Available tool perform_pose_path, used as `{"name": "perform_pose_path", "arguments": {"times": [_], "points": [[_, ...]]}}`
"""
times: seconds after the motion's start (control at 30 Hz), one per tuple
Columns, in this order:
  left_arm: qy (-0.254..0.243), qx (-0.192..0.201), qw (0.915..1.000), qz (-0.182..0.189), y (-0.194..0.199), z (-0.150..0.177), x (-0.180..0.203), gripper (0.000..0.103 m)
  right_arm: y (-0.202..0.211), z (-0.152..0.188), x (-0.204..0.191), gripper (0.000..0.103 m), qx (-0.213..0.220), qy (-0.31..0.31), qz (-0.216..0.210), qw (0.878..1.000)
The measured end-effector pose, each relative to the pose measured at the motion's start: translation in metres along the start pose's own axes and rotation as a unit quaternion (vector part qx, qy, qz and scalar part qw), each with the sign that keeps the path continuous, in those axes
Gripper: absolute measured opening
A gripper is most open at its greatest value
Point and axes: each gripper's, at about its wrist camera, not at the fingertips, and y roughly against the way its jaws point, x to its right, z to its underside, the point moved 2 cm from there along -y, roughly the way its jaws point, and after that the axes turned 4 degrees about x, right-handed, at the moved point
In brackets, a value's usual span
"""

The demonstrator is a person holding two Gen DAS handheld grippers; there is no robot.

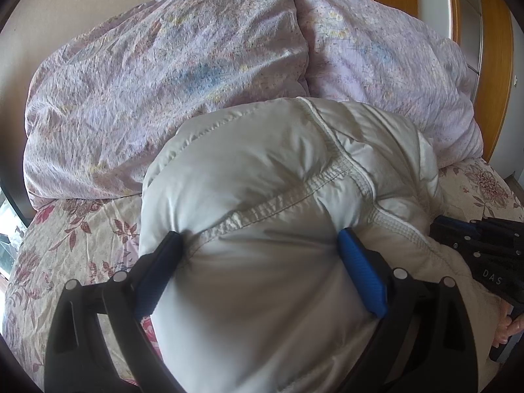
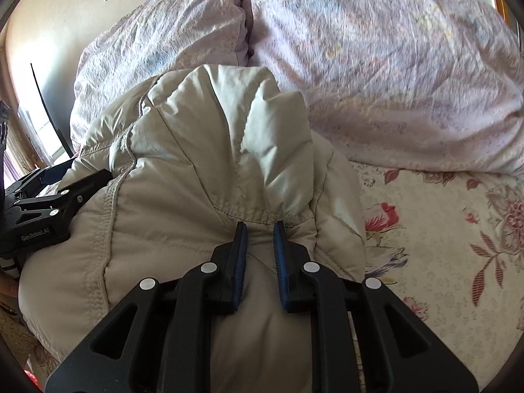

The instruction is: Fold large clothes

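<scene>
With both grippers biting the padded jacket [image 1: 262, 170], the fold stays bunched on the bed [image 2: 442, 229]. Left gripper [image 1: 258, 245] spans a fat roll, wide; right gripper [image 2: 260, 229] pinches a thin ridge, nearly shut.

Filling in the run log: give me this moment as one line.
left claw: shut on coat | right claw: shut on coat | coat bunched on bed

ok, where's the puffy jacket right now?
The jacket lies bunched on the floral bedsheet, just in front of the lilac duvet, gripped by the left gripper and right gripper.
</scene>
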Motion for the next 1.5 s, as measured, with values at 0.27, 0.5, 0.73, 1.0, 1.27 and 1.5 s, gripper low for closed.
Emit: {"name": "perform_pose_path", "arguments": {"times": [0.27,0.5,0.73,1.0,1.27,1.5], "points": [[0.007,0.014,0.9999,-0.004,0.019,0.001,-0.007,0.100,0.015,-0.001,-0.001,0.019,0.013,-0.014,0.011,1.000],[0.018,0.039,0.9991,-0.003,0.067,0.009,-0.016,0.101,0.049,0.004,-0.010,0.031,0.028,-0.014,0.033,0.999],[0.009,0.038,0.9992,0.011,0.106,0.021,-0.007,0.101,0.053,0.012,-0.015,0.031,0.010,-0.004,0.073,0.997],[0.026,0.019,0.9995,0.000,0.136,0.040,-0.009,0.101,0.095,0.024,-0.018,0.068,0.036,-0.027,0.083,0.996],[0.056,0.010,0.9983,0.006,0.157,0.066,-0.014,0.101,0.126,0.045,-0.028,0.102,0.038,-0.035,0.099,0.994],[0.087,-0.022,0.9960,0.001,0.166,0.092,-0.020,0.101,0.143,0.063,-0.043,0.102,0.026,-0.036,0.099,0.994]]}}
